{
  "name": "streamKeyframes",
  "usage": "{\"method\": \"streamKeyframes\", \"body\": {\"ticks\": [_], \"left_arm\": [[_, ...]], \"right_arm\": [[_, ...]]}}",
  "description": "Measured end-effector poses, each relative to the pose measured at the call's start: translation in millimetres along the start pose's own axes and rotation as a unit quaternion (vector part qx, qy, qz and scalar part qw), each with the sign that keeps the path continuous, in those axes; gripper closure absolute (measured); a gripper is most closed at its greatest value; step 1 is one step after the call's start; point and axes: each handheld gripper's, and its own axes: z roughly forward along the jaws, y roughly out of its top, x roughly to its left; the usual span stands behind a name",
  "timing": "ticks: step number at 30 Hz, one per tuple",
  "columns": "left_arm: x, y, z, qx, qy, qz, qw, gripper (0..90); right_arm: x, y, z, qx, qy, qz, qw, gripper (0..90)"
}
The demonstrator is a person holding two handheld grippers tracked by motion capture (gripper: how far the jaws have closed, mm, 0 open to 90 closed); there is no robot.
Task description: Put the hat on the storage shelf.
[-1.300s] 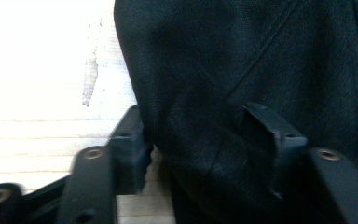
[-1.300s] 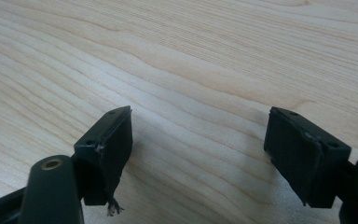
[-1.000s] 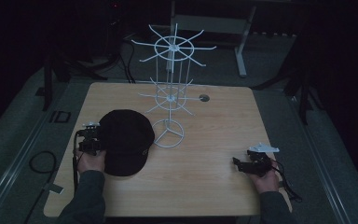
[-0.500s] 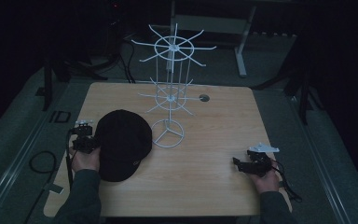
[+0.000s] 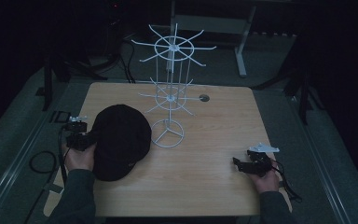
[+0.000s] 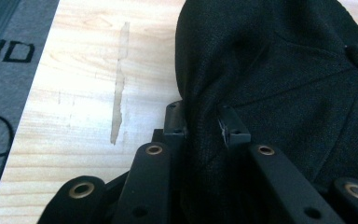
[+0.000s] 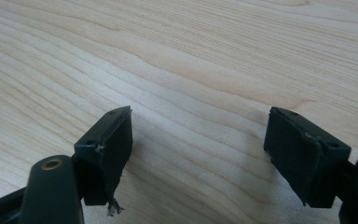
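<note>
At the near edge of the table [image 5: 205,186], the person's forearms enter from below, cut off by the frame. The right gripper [image 5: 243,164] sits low near the front right corner, held in the right hand [image 5: 265,179]; in the right gripper view its two black jaws stand wide apart with only bare wood grain between them, and a small frayed thread hangs from the left pad [image 7: 114,144]. On the left side, the left hand [image 5: 78,157] holds the left gripper [image 5: 85,141] against the rim of a black cap [image 5: 119,140]. In the left gripper view the jaws are pressed onto a fold of the cap's cloth [image 6: 279,70], one pad on each side, though the dark fabric hides most of the pads and the exact point of contact is hard to make out. The cap lies on the table's left half, just beside the ring base of a white wire rack [image 5: 170,100]. The rack stands upright near the middle, with two tiers of spokes. Behind it a small round hole [image 5: 204,98] sits in the tabletop. Beyond the table the room is dark, and the shapes there are too dim to tell.
</note>
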Motion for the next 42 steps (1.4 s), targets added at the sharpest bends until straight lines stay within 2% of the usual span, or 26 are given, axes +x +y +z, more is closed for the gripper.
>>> {"method": "streamKeyframes", "body": {"ticks": [9,18,30,36,42], "left_arm": [[2.9,9.4,-14.5,-0.025,-0.026,0.006,0.9993,78.1],[11.2,17.5,-27.1,-0.052,-0.047,0.013,0.9975,78.0],[23.0,23.0,-41.7,-0.078,-0.059,0.028,0.9949,78.0],[25.9,24.7,-48.4,-0.090,-0.063,0.040,0.9932,77.9],[29.3,25.8,-54.5,-0.098,-0.072,0.044,0.9916,77.9]], "right_arm": [[0.0,0.0,0.0,0.000,0.000,0.000,1.0000,23.4],[0.0,0.0,0.0,0.000,0.000,0.000,1.0000,23.4],[0.0,0.0,0.0,0.000,0.000,0.000,1.0000,23.3],[0.0,0.0,0.0,0.000,0.000,0.000,1.0000,23.4],[0.0,0.0,0.0,0.000,0.000,0.000,1.0000,23.4]]}}
